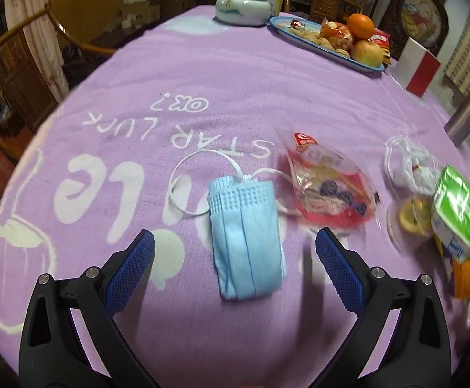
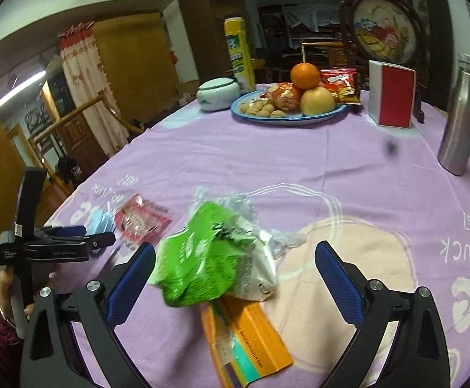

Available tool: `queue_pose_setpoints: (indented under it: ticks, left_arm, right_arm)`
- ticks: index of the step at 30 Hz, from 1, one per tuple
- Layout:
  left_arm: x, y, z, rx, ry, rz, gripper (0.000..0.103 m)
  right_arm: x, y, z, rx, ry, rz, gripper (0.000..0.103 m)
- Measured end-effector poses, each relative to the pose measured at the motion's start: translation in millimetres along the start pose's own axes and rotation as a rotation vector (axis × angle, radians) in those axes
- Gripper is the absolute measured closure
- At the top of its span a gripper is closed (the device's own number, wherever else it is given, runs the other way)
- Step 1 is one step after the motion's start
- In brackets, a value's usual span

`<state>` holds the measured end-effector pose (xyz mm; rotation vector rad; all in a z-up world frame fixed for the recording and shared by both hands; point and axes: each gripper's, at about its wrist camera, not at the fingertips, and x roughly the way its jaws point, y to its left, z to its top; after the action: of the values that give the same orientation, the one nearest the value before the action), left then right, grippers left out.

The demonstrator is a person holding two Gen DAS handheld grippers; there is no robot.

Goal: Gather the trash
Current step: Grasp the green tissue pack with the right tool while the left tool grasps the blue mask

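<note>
Purple tablecloth (image 1: 267, 97) reads "STAR LUCK OK?"; left tongs (image 1: 235, 242) and right tongs (image 2: 235, 255) gape wide, empty.

we see a folded blue face mask (image 1: 248, 242) lying flat on the purple tablecloth (image 1: 235, 97), its white ear loops trailing. just beside it lies a red and clear snack wrapper (image 1: 328, 184). further right, a crumpled green packet (image 2: 202, 255) rests on an orange carton (image 2: 251, 336), with what may be clear plastic (image 1: 409, 161) behind.
</note>
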<state>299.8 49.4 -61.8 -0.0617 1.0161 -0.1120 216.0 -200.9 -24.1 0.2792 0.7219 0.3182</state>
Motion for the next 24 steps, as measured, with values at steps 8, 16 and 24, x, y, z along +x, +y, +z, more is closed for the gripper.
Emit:
queue_pose_setpoints:
  ticks: [8,16,24]
  left_arm:
    - [8,-13,-2,0.080,0.014,0.087,0.006]
    - [8,-13,-3,0.091,0.018,0.092,0.007]
    - [8,-13,-3,0.091,0.019,0.091,0.007]
  right_arm:
    - [32,-12,5,0.050,0.092,0.053,0.006]
    - [50,-13,1,0.098,0.166,0.141,0.006]
    - [61,0,-10,0.076,0.236,0.182,0.006]
